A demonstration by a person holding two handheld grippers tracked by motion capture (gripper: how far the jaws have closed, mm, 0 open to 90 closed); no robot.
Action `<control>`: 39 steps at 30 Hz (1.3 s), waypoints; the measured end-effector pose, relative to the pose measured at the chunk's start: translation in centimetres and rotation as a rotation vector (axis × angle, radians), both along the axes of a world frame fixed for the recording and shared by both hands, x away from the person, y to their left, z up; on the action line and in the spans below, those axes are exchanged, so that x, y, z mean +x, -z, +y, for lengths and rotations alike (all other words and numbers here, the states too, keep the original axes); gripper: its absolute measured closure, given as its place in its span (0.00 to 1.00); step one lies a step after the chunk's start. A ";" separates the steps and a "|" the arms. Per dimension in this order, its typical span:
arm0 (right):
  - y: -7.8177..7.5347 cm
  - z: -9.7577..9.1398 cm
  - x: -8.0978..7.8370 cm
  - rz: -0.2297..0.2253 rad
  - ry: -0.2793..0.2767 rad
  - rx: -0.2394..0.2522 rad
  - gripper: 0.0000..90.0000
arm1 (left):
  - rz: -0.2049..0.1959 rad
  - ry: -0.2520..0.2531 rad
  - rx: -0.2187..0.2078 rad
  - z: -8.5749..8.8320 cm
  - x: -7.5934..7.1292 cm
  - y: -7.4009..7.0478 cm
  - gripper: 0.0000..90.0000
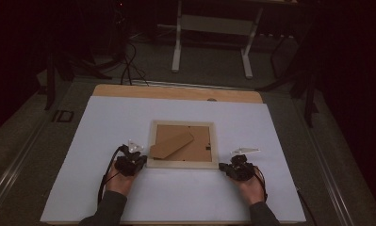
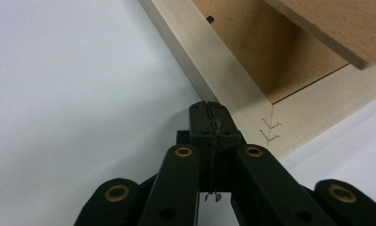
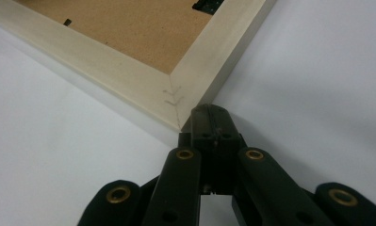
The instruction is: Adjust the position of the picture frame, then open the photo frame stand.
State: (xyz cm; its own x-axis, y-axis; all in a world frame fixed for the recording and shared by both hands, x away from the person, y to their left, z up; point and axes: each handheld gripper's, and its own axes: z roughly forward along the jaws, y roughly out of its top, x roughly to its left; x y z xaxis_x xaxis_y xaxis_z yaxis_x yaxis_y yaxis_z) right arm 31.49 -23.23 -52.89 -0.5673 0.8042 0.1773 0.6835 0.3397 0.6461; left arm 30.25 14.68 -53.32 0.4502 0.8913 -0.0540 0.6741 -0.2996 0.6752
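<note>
Pale wooden picture frame (image 1: 182, 164) lies back-up mid-desk on the white desk (image 1: 176, 197), brown backing board and its angled stand flap (image 1: 172, 143) facing up; far room is too dark to read. Left claw (image 2: 208, 109) clenched empty at the frame's near-left corner, right claw (image 3: 209, 115) clenched empty touching its near-right corner.
</note>
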 end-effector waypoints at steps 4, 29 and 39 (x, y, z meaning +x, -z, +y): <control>0.0 0.0 0.1 -0.004 0.001 0.002 1.00 | 0.005 0.000 -0.008 0.1 0.0 0.0 1.00; -0.8 -2.0 0.0 -0.080 0.063 0.037 0.82 | -0.010 -0.011 -0.164 2.7 -0.6 -1.5 0.86; -1.0 -2.2 0.0 -0.089 0.066 0.038 0.80 | -0.071 -0.012 -0.198 3.4 -1.1 -2.8 0.76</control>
State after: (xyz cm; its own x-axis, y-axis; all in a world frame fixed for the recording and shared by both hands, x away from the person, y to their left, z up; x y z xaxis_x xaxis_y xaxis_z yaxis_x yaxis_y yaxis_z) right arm 31.49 -25.43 -51.86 -0.5278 0.8343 0.1594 0.6429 0.2697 0.7169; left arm 29.17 18.07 -50.53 0.4484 0.8719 -0.1968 0.6252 -0.1487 0.7661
